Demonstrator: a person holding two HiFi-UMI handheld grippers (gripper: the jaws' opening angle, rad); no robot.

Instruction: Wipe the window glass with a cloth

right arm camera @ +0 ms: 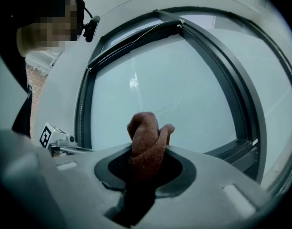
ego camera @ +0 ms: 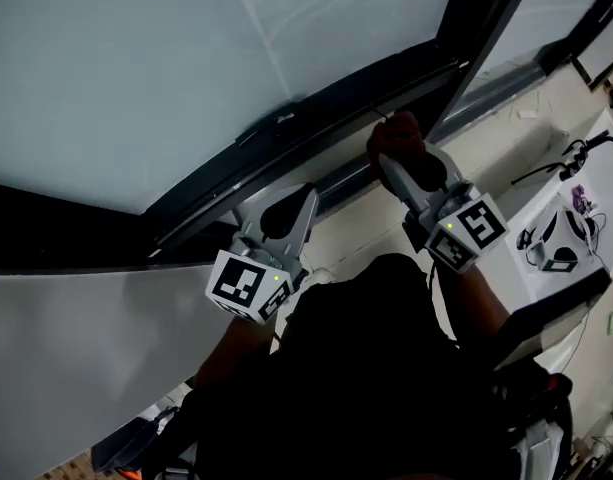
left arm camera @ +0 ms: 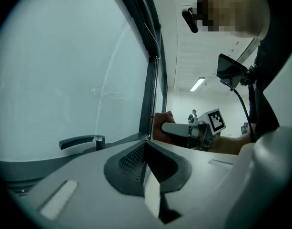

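The right gripper (right arm camera: 145,168) clamps a reddish cloth (right arm camera: 145,137) near the lower corner of the window glass (ego camera: 136,68). The left gripper (left arm camera: 146,162), jaws together and empty, hangs just below that glass.

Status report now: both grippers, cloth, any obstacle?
Left gripper shut, empty. Right gripper shut on reddish-brown cloth, low by the window frame. Contact with window glass unclear. Window handle near left gripper.
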